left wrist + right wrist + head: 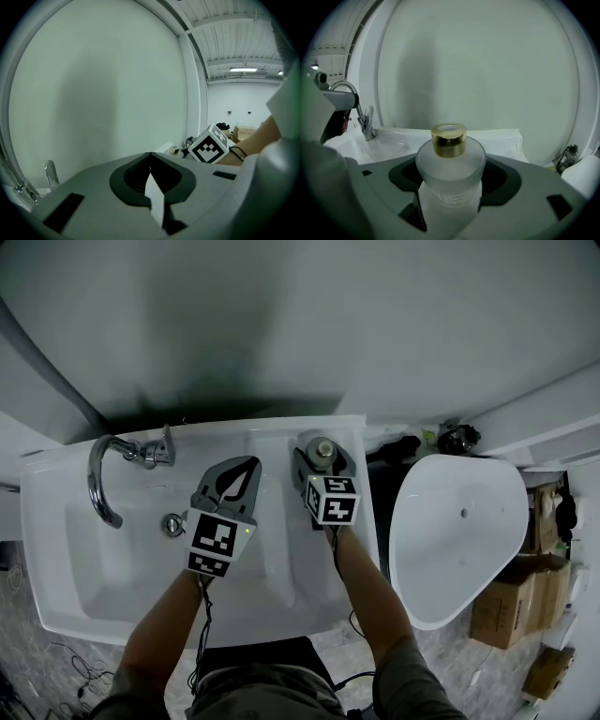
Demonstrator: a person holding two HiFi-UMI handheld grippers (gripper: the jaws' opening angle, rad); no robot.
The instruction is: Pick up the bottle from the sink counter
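Bottle [450, 161]: frosted, gold cap, upright at the back right corner of the sink counter [216, 433]. Long axis vertical, straight ahead between the jaws of the right gripper [324, 457], which clamp its body. Left gripper [246, 468]: jaws together, empty, farther off over the basin.

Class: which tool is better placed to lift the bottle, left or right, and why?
Right. The right tool sits closed on the bottle at the counter's back corner; the left tool hovers shut and empty over the basin.
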